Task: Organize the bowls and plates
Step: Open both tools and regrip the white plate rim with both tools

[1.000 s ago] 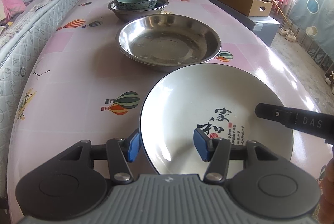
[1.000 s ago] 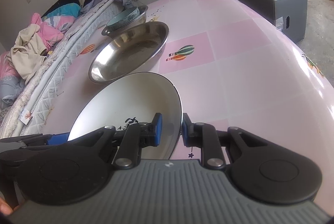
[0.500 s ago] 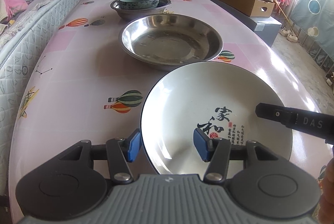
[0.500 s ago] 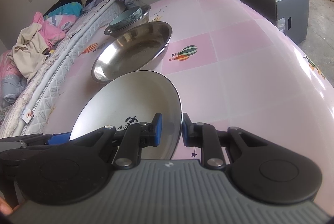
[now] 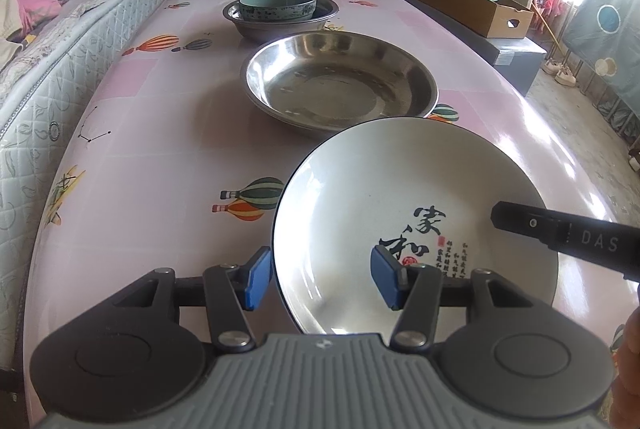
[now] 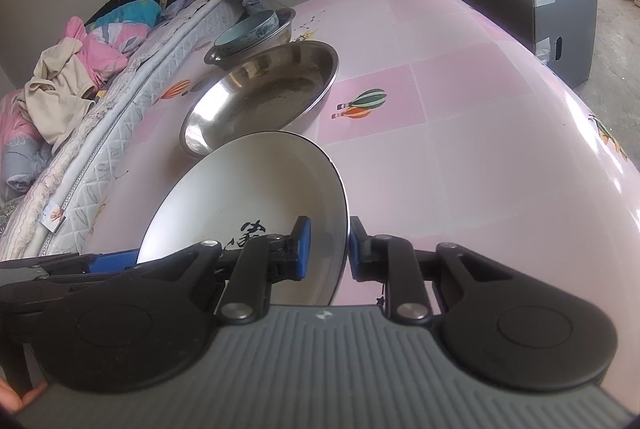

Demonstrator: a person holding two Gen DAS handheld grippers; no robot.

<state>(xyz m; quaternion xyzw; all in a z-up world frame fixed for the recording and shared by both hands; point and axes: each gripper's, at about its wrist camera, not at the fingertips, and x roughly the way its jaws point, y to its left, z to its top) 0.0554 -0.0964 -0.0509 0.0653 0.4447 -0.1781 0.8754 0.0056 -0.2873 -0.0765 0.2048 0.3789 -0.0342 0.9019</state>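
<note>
The right gripper (image 6: 325,249) has its fingers clamped on the white plate's (image 6: 256,197) rim, holding it tilted above the table (image 6: 460,157); the left gripper (image 5: 322,277) straddles the near rim, fingers apart; best to level it before lowering into the steel basin (image 5: 340,85).

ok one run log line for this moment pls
right gripper: shut on white plate rim | left gripper: open, straddling near rim | plate: lifted, tilted | steel plate: empty, just beyond
</note>
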